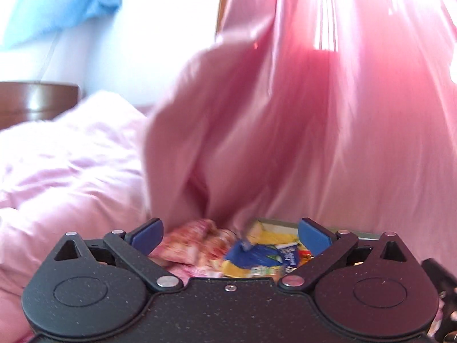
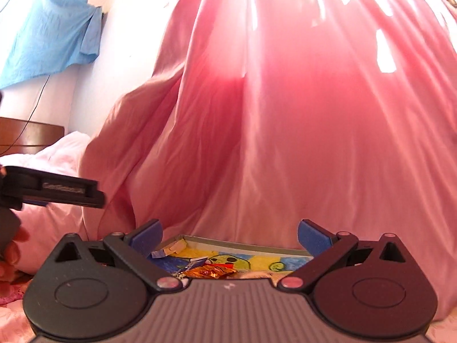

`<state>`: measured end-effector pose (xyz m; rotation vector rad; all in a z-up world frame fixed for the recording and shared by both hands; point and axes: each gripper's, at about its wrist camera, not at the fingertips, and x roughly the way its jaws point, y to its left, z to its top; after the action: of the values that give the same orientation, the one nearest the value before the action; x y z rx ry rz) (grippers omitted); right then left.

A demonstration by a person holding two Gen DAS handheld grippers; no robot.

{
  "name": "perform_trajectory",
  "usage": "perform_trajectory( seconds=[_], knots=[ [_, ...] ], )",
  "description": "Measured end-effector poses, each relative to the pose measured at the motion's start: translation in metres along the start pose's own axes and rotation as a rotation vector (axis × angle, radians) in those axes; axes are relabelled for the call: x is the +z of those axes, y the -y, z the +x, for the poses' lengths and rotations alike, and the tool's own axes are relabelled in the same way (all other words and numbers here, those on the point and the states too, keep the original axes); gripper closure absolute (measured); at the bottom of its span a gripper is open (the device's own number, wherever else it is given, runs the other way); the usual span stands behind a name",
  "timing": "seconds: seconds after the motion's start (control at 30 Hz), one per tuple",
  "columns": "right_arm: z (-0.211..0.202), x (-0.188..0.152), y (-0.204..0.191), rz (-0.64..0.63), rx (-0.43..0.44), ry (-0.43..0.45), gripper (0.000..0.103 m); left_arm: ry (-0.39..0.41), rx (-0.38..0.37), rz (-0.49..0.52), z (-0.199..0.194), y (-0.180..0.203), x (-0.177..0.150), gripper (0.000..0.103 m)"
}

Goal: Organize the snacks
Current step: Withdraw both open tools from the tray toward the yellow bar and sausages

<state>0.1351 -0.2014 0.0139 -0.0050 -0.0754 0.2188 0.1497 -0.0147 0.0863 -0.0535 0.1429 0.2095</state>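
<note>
In the left wrist view my left gripper [image 1: 230, 235] is open and empty, just above a pile of snack packets: a pink-red packet [image 1: 188, 243] on the left and a blue-and-yellow packet [image 1: 257, 255] on the right. In the right wrist view my right gripper [image 2: 230, 235] is open and empty over a shallow box [image 2: 242, 247] with a yellow and blue cartoon lining. An orange foil snack [image 2: 210, 271] and small blue and white wrappers [image 2: 168, 250] lie in it. The left gripper [image 2: 54, 190] shows at the left edge.
A large pink curtain [image 2: 300, 114] hangs close behind the box. A pink quilt [image 1: 65, 171] lies to the left on a bed with a dark wooden headboard [image 1: 34, 100]. A blue cloth [image 2: 51, 37] hangs on the white wall.
</note>
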Motion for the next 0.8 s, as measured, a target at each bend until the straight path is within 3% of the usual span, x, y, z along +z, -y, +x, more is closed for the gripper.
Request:
perform_trajectory(
  seconds=[0.1, 0.23, 0.6, 0.8],
  knots=[
    [-0.020, -0.005, 0.001, 0.002, -0.025, -0.011, 0.000, 0.016, 0.011, 0.018, -0.024, -0.008, -0.009, 0.001],
    [-0.042, -0.015, -0.003, -0.018, -0.026, -0.049, 0.000, -0.027, 0.005, 0.022, -0.049, -0.023, -0.025, 0.001],
    [-0.097, -0.038, -0.030, -0.055, 0.010, -0.207, 0.000, -0.260, 0.022, -0.003, -0.084, -0.069, -0.084, 0.002],
    [-0.108, -0.057, -0.046, -0.073, 0.022, -0.349, 0.000, -0.462, 0.081, 0.039, -0.073, -0.073, -0.108, 0.004]
  ],
)
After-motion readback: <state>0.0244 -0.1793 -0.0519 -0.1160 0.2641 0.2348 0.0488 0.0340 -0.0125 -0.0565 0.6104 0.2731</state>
